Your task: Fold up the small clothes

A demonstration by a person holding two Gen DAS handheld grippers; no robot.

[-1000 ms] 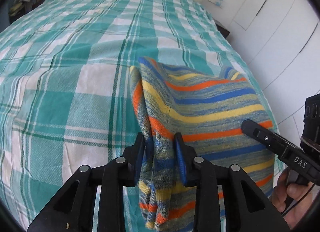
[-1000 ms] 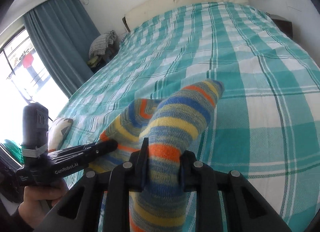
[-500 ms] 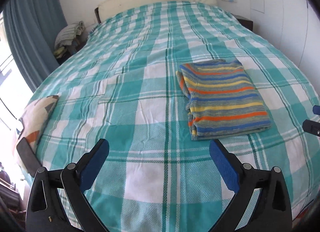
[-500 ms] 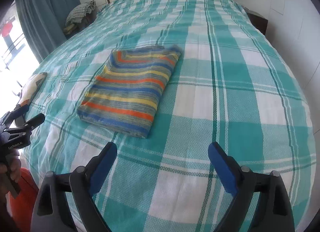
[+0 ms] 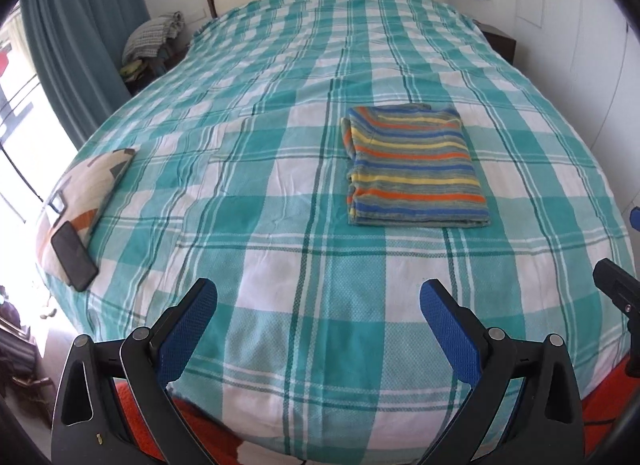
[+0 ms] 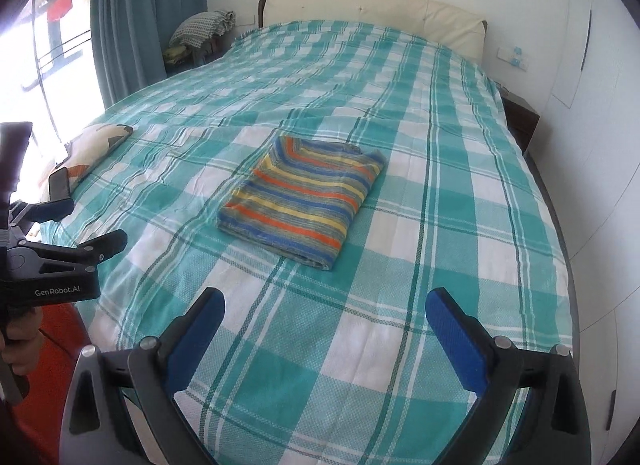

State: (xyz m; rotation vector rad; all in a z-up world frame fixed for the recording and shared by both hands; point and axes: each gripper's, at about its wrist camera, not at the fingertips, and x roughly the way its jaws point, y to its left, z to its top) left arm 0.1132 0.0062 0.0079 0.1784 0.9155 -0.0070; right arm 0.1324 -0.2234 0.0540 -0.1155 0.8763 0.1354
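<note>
The teal checked bed [image 5: 280,225] fills both views, with the folded striped garment [image 5: 416,169] lying flat right of centre. Your left gripper [image 5: 318,307] and right gripper [image 6: 324,315] have just been opening and now stand spread and empty at the bottom of the frame, apparently because the fold looks finished.

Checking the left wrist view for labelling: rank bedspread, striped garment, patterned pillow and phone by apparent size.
1. bedspread
2. striped garment
3. patterned pillow, partly cut off, so unsure against the garment
4. phone

Right gripper [image 5: 624,261] — cut off at the left wrist view's edge
</note>
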